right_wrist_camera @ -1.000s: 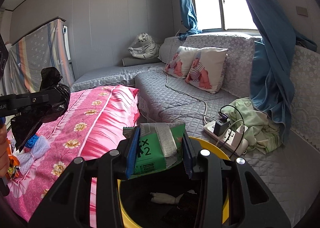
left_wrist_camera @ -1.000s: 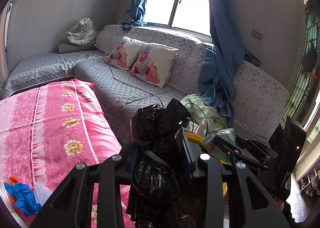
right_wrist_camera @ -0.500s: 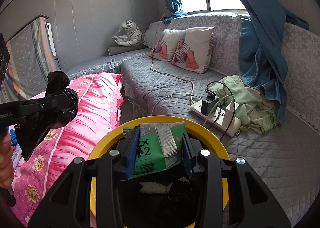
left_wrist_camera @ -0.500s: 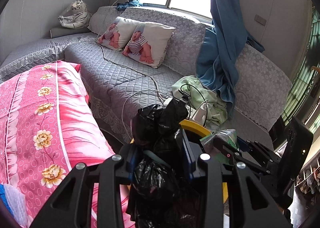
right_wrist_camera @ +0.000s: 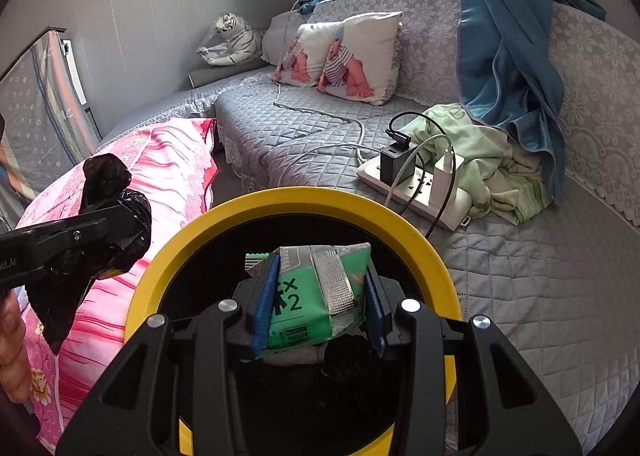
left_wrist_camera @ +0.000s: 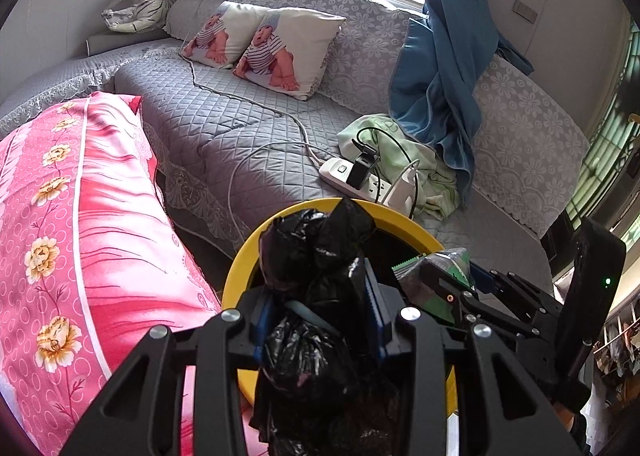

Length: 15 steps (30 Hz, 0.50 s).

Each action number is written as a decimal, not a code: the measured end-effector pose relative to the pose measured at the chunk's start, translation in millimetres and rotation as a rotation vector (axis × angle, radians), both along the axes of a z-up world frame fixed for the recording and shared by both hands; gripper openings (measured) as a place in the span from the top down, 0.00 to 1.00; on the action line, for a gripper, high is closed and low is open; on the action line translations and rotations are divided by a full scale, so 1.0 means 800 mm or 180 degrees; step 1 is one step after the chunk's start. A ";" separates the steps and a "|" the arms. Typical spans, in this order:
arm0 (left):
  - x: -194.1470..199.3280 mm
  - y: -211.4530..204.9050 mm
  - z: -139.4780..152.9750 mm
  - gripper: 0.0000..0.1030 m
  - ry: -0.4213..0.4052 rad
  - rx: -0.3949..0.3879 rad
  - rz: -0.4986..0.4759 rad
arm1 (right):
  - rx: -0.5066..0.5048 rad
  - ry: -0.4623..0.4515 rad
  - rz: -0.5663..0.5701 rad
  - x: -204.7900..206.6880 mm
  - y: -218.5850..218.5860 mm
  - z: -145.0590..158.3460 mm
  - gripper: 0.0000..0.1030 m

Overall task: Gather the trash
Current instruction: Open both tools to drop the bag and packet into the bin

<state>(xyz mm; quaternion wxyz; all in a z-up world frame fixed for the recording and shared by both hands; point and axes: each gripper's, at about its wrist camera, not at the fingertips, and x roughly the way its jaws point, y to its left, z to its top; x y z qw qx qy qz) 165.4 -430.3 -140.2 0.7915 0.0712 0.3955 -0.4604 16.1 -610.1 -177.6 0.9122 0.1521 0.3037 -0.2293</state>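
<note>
Trash fills both grippers: the left gripper (left_wrist_camera: pixel 320 320) pinches a crumpled black bag (left_wrist_camera: pixel 316 256) between its blue pads, and the right gripper (right_wrist_camera: pixel 318 308) clamps a green packet (right_wrist_camera: pixel 312 296) printed with "x2". Both hang over the yellow bin (right_wrist_camera: pixel 420 232), whose rim circles the packet in the right view; inside it lie dark scraps and something pale. In the left view the right gripper sits at 3 o'clock of the bag, packet over the bin's mouth. At 9 o'clock of the bin lies a pink floral cover (left_wrist_camera: pixel 80 215). Beyond, at 1 o'clock, a white power strip (right_wrist_camera: pixel 412 183) with plugged chargers rests on the grey sofa (right_wrist_camera: pixel 520 276), touching a green cloth (right_wrist_camera: pixel 488 159). Farther back stand two baby-print pillows (left_wrist_camera: pixel 264 43), a blue curtain (left_wrist_camera: pixel 440 75) and, at 11 o'clock, a toy tiger (left_wrist_camera: pixel 136 5).
</note>
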 end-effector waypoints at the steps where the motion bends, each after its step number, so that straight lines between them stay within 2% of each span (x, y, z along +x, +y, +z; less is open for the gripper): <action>1: 0.000 -0.002 -0.002 0.67 0.0000 0.0014 0.0000 | 0.0013 0.0011 -0.0008 0.000 -0.001 -0.002 0.63; 4: 0.002 -0.003 -0.004 0.66 0.0034 0.0017 0.0004 | 0.0036 0.0028 -0.0038 0.000 -0.005 -0.004 0.60; 7: 0.003 -0.002 -0.003 0.59 0.0062 0.0001 0.0029 | 0.0084 0.0026 -0.0038 -0.002 -0.008 -0.005 0.56; 9: 0.005 0.000 -0.002 0.57 0.0073 -0.0010 0.0042 | 0.0097 0.0038 -0.0047 -0.002 -0.009 -0.006 0.49; 11: 0.006 0.002 0.000 0.49 0.0062 -0.0011 0.0084 | 0.0079 0.0043 -0.0074 -0.003 -0.009 -0.006 0.47; 15: 0.009 0.006 0.002 0.47 0.0099 -0.0032 0.0137 | 0.0113 0.0044 -0.0109 -0.005 -0.013 -0.005 0.43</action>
